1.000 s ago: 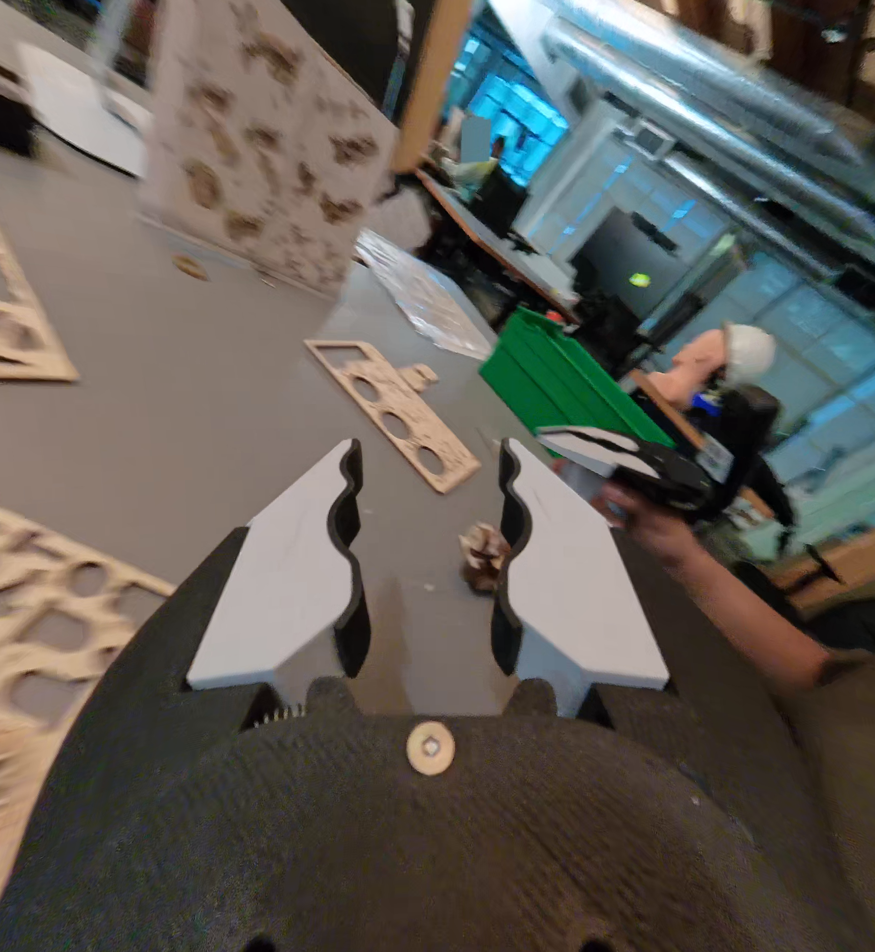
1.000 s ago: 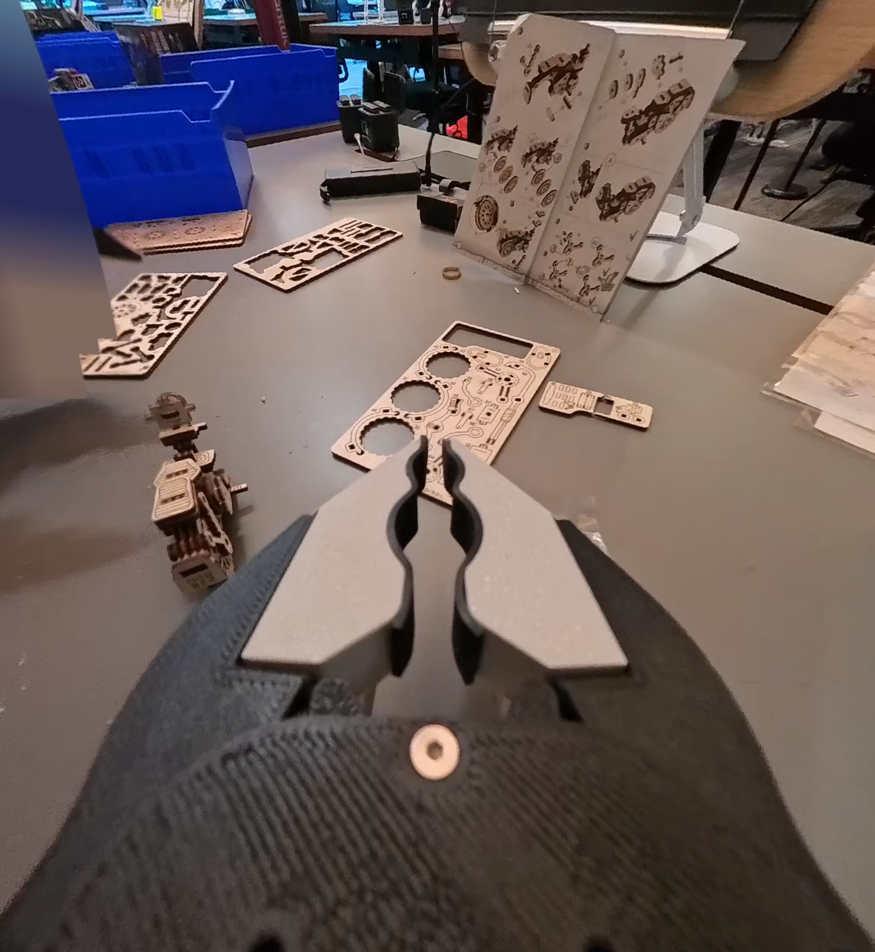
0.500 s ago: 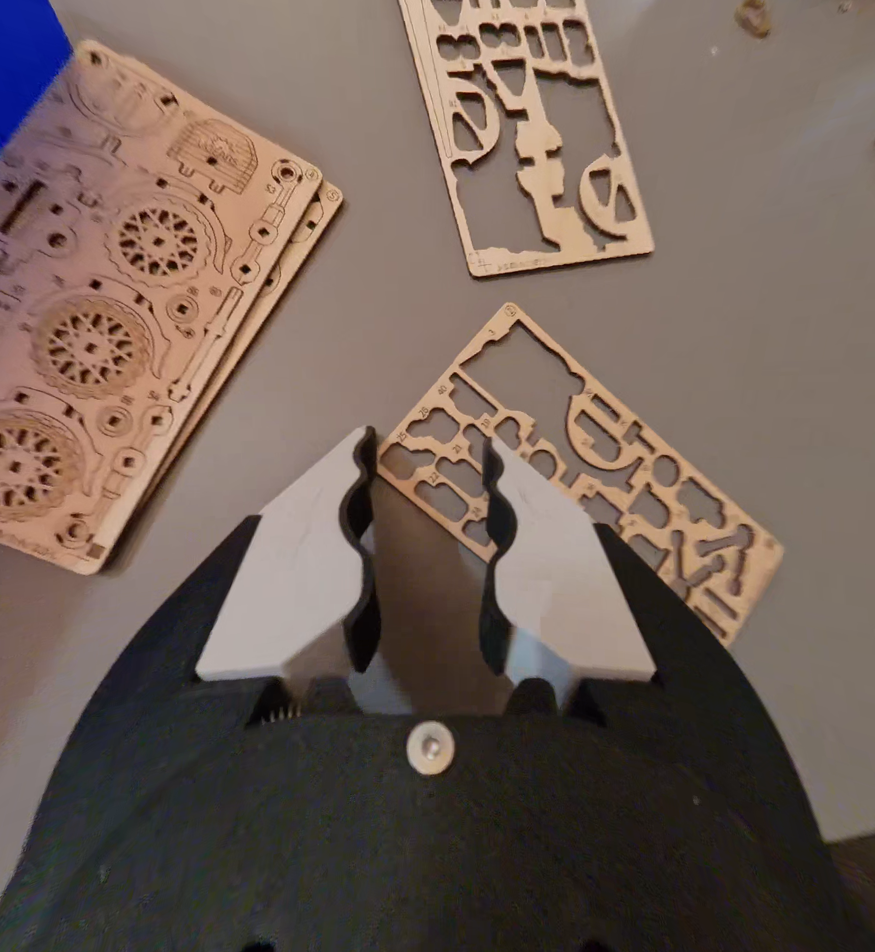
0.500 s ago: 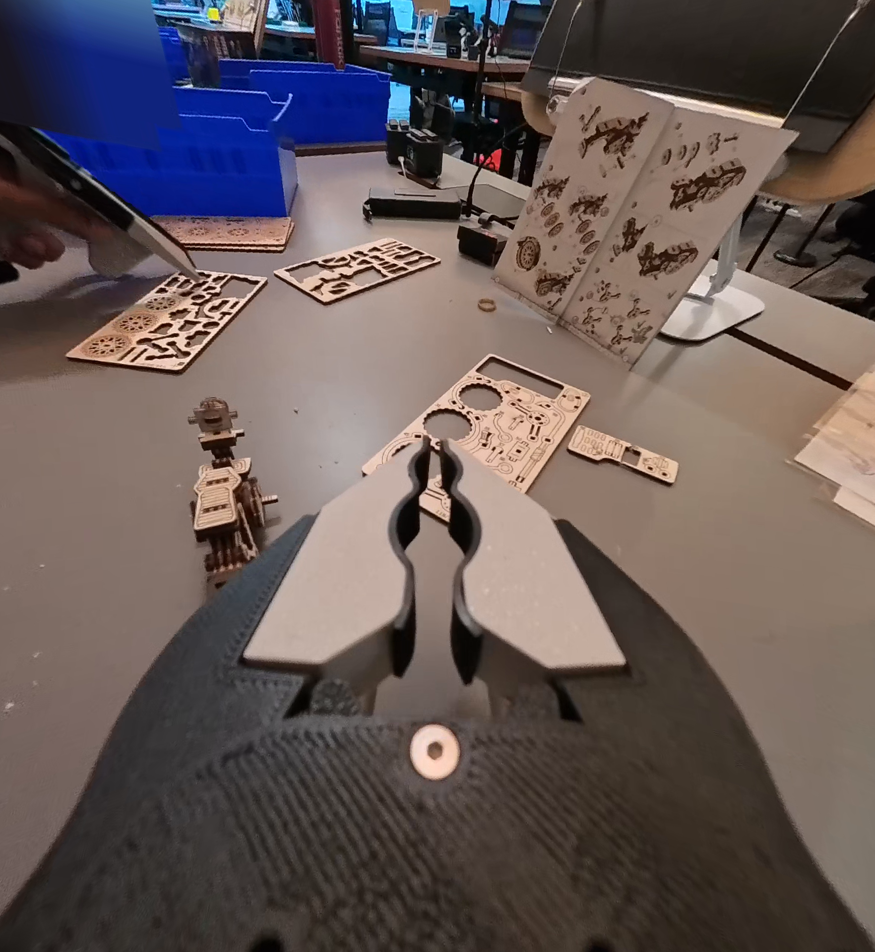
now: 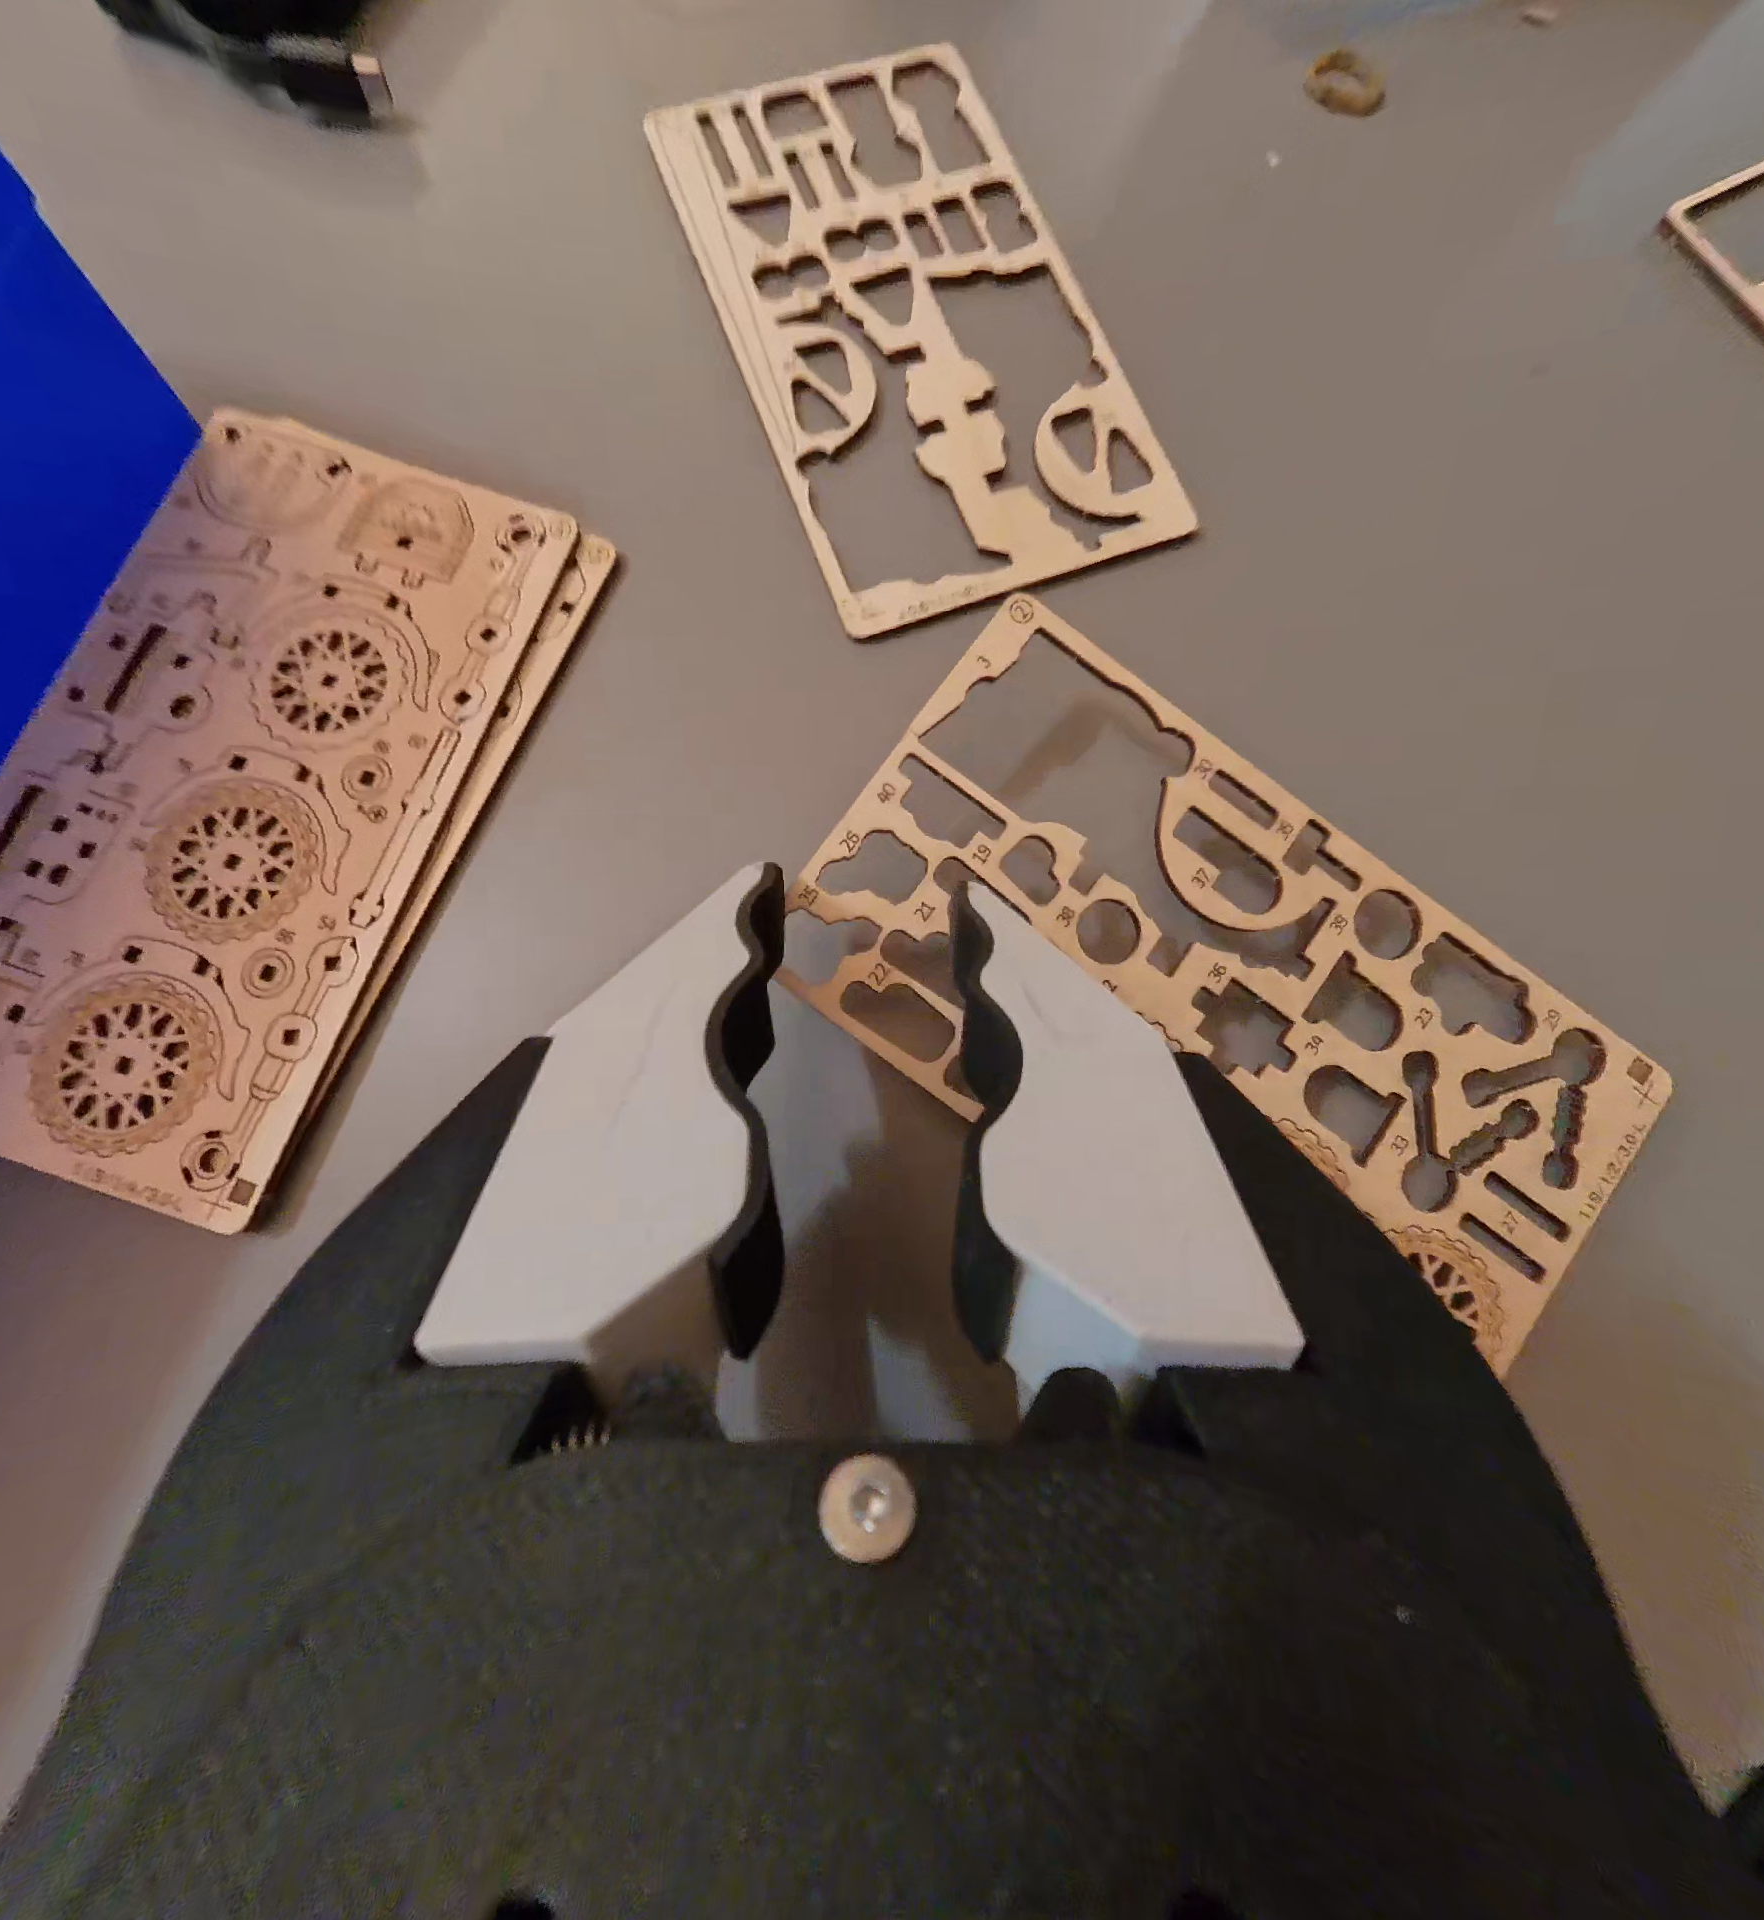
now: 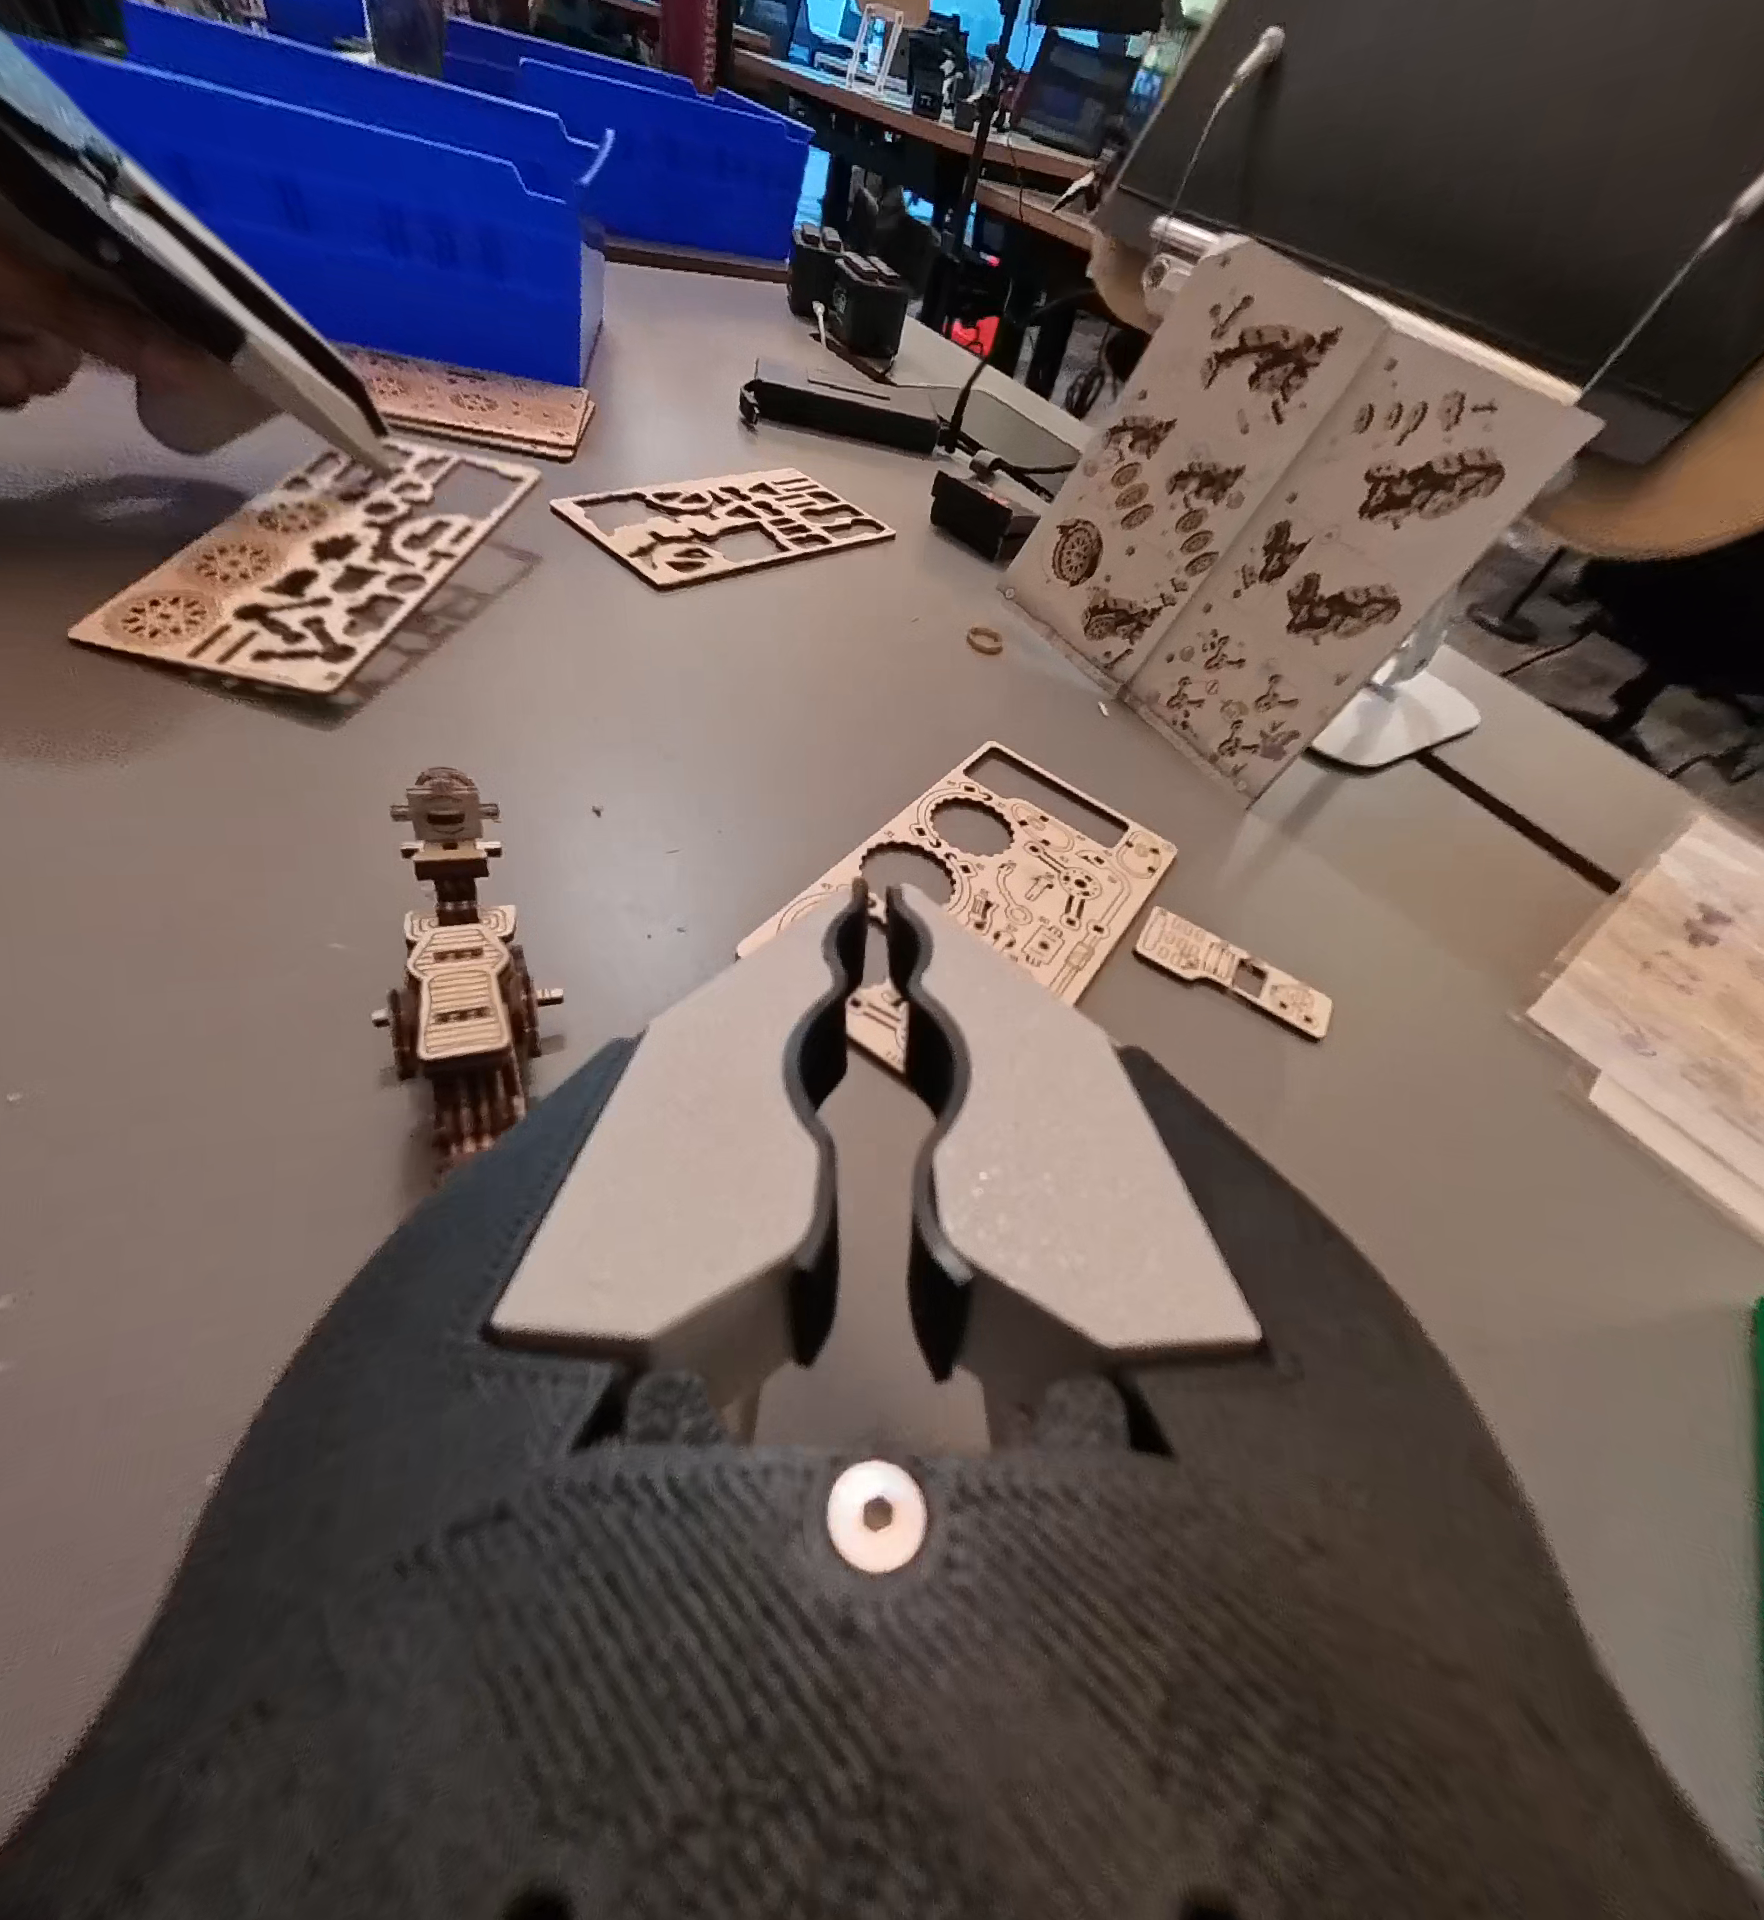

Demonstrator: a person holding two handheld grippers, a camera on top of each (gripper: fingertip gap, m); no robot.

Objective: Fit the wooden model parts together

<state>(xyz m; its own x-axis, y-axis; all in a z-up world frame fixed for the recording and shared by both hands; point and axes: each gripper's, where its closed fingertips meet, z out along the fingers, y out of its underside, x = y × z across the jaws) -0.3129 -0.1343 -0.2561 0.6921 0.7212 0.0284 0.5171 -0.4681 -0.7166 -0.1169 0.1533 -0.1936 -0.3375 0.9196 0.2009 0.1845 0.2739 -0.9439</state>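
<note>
In the left wrist view my left gripper (image 5: 870, 902) is open with nothing between its pads, and it hovers over the near corner of a wooden parts sheet (image 5: 1070, 920) full of cut-outs. The right wrist view shows that gripper (image 6: 364, 442) at the far left, its tips at the same sheet (image 6: 171, 618). My right gripper (image 6: 878, 896) is shut, above the grey table. A partly built wooden model (image 6: 457, 977) stands just left of it. A sheet with round toothed holes (image 6: 1039, 883) lies just beyond its tips.
A stack of uncut wheel sheets (image 5: 234, 810) lies by a blue bin (image 5: 16, 416). Another emptied sheet (image 5: 919, 332), a small ring (image 6: 985, 639) and a small wooden strip (image 6: 1236, 971) lie on the table. An instruction sheet (image 6: 1273, 520) stands at back right. Some 35 cm of space lies between my two pairs of fingers.
My left gripper swung from facing across the room to pointing down over the parts sheets, and its jaws narrowed. My right gripper stayed shut and drifted a little forward.
</note>
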